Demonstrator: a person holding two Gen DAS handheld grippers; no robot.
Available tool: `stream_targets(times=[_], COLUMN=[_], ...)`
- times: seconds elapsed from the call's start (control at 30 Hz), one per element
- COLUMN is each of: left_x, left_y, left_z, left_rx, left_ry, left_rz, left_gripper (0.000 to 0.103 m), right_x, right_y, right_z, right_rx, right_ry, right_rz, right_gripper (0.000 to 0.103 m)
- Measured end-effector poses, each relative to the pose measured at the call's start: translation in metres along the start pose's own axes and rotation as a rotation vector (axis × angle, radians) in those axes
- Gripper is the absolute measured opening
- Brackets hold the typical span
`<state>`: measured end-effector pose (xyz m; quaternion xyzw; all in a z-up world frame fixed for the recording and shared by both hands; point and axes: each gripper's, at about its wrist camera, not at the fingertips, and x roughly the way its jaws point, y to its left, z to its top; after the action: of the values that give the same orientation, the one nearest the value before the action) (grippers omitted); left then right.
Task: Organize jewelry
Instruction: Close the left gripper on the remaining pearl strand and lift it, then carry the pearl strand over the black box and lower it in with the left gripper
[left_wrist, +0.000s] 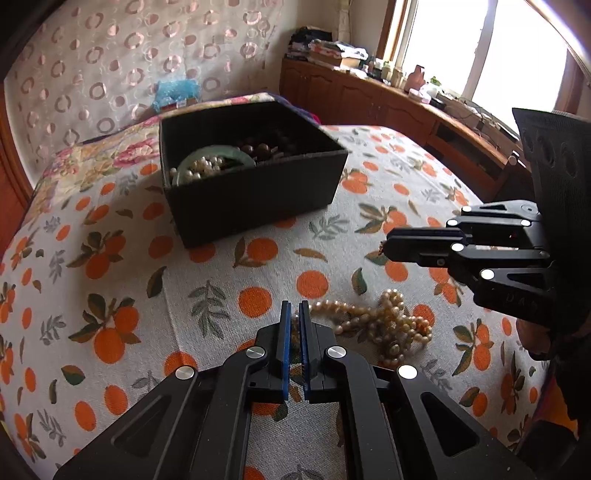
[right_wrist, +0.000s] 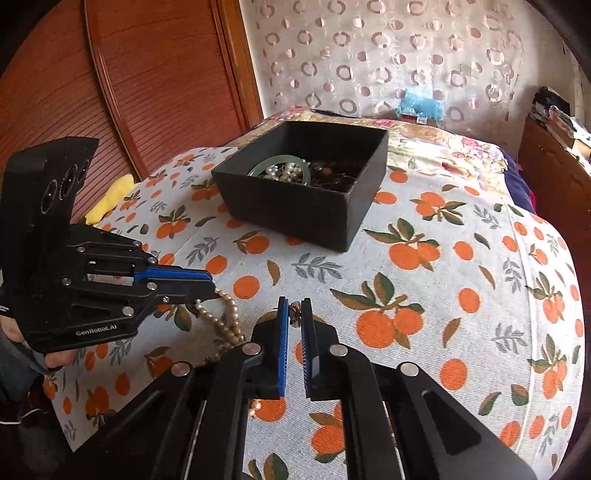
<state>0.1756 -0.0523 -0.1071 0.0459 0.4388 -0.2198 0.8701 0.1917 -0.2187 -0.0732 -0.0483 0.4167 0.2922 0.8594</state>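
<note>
A black open box (left_wrist: 255, 201) stands on the orange-print cloth and holds a green bangle (left_wrist: 195, 157), white pearls and dark brown beads; it also shows in the right wrist view (right_wrist: 295, 206). A cream pearl necklace (left_wrist: 373, 325) lies heaped on the cloth. My left gripper (left_wrist: 294, 314) is shut on one end of the pearl necklace (right_wrist: 225, 317); in the right wrist view the left gripper (right_wrist: 214, 291) comes from the left. My right gripper (right_wrist: 294, 314) is shut on a small brownish jewelry piece (right_wrist: 295, 312); in the left wrist view the right gripper (left_wrist: 386, 245) comes from the right.
The cloth (left_wrist: 110, 258) covers a rounded bed surface. A yellow cloth (right_wrist: 110, 199) lies at the bed's left edge by a wooden door (right_wrist: 147, 74). A wooden cabinet (left_wrist: 388, 107) with clutter stands under the window. A blue packet (left_wrist: 175, 92) lies behind the box.
</note>
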Motion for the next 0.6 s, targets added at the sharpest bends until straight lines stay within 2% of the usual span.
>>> stream_targets(times=[0.23, 0.6], left_x=[-0.042, -0.104], left_y=[-0.001, -0.006], left_z=[0.018, 0.065], left_rx=[-0.028, 0.009], left_ry=[-0.123, -0.288], left_rz=[-0.004, 0.037], left_gripper=[0.003, 0.003], right_x=[-0.011, -0.03], right_y=[-0.003, 0.002], right_z=[0.0, 0.014], right_rx=[-0.001, -0.03], right_ry=[-0.023, -0.075], right_rz=[-0.027, -0.034], right_gripper=[0.008, 0.008])
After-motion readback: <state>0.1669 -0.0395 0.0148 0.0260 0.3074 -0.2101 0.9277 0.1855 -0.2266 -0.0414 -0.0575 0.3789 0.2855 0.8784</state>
